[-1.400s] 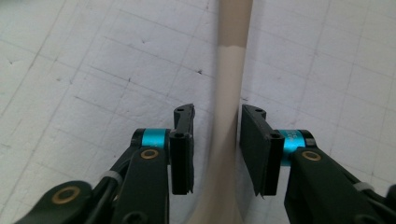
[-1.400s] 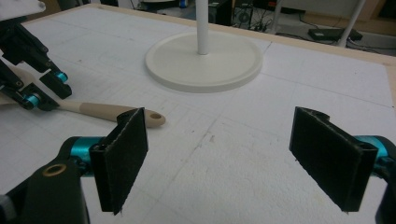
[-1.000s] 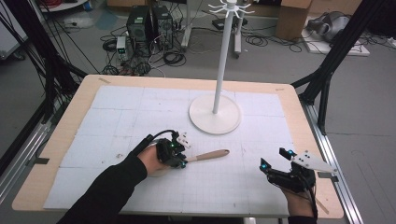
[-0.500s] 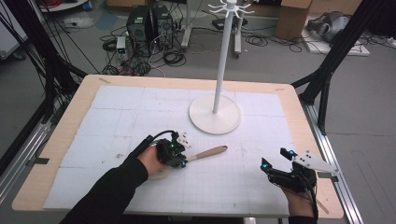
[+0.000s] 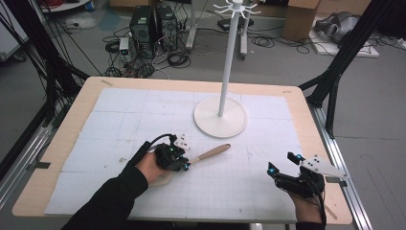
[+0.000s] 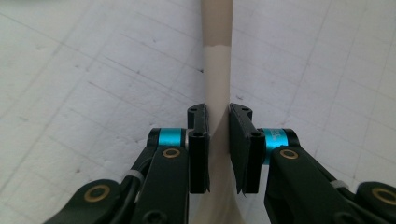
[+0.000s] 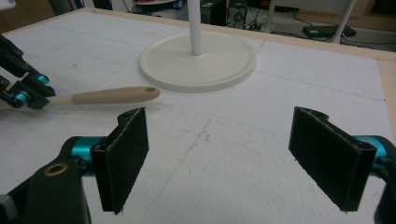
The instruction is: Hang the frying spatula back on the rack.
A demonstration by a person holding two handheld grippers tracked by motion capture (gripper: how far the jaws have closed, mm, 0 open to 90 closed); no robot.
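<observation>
The spatula (image 5: pixel 210 154) had a smooth, matt wooden handle – its neck paler, like silicone. The stand (image 5: pixel 220 116) looked white, faintly glossy. The table (image 5: pixel 86 98) showed a bare wood edge under a matt, scuffed white gridded mat (image 5: pixel 143 115).

**Left hand-held gripper clamped on a wooden spoon handle**

On the white gridded mat (image 5: pixel 143 124) covering the pale wooden tabletop (image 5: pixel 86 96), the left hand-held gripper (image 5: pixel 184 163) has just been closing its jaws on the light wooden spoon with a tan handle (image 5: pixel 210 153). The handle points up and to the right, toward the round white base of the tall white hook stand (image 5: pixel 220 117), which sits apart from it. The right hand-held gripper (image 5: pixel 282 165) hangs over the mat near the right front corner, jaws spread wide with nothing between them, well apart from the spoon.
</observation>
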